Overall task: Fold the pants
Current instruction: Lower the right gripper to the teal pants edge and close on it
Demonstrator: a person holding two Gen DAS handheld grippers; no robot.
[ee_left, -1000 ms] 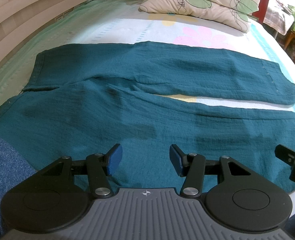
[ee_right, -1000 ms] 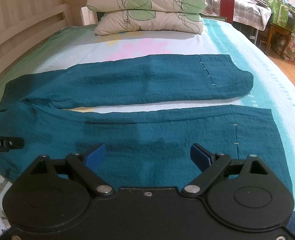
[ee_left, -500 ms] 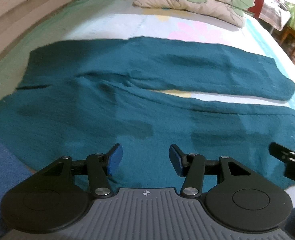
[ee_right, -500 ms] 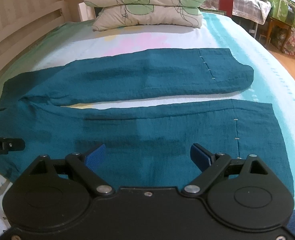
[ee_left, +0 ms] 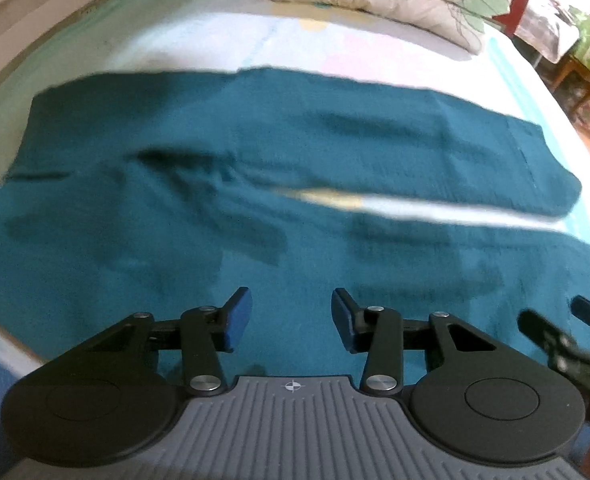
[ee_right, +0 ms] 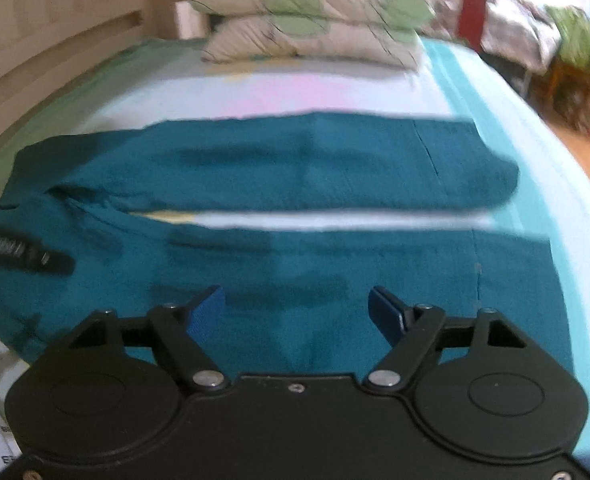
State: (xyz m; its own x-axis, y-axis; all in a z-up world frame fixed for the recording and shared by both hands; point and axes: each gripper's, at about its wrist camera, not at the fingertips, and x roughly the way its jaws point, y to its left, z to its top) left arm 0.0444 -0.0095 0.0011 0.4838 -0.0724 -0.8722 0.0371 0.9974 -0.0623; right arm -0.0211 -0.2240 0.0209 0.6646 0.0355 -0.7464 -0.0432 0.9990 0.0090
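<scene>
the pants (ee_left: 255, 152), teal and crinkled, lie spread flat across the bed (ee_left: 199, 40), both legs side by side with a thin strip of sheet showing between them. the pillows (ee_right: 315, 20), cream with green leaf prints, are stacked beyond the far leg. writing on the black bar of the other tool in the right wrist view is too blurred to read; the only mark on the left tool's grey body is a small crosshair symbol.

the left gripper (ee_left: 292, 318) hangs over the near leg of the pants, its blue pads apart and closing, with nothing pinched between them. the right gripper (ee_right: 297, 314) hangs over the same leg nearer the hem, its jaws wide and closing too, cloth below them but not clamped.

the left wrist view alone takes in the waist end of the pants, plus a patch of blue fabric at the near corner. the right wrist view alone shows the wooden floor (ee_right: 587, 160) past the hem. a slatted wooden frame (ee_right: 55, 36) runs along the far side of the pants.
</scene>
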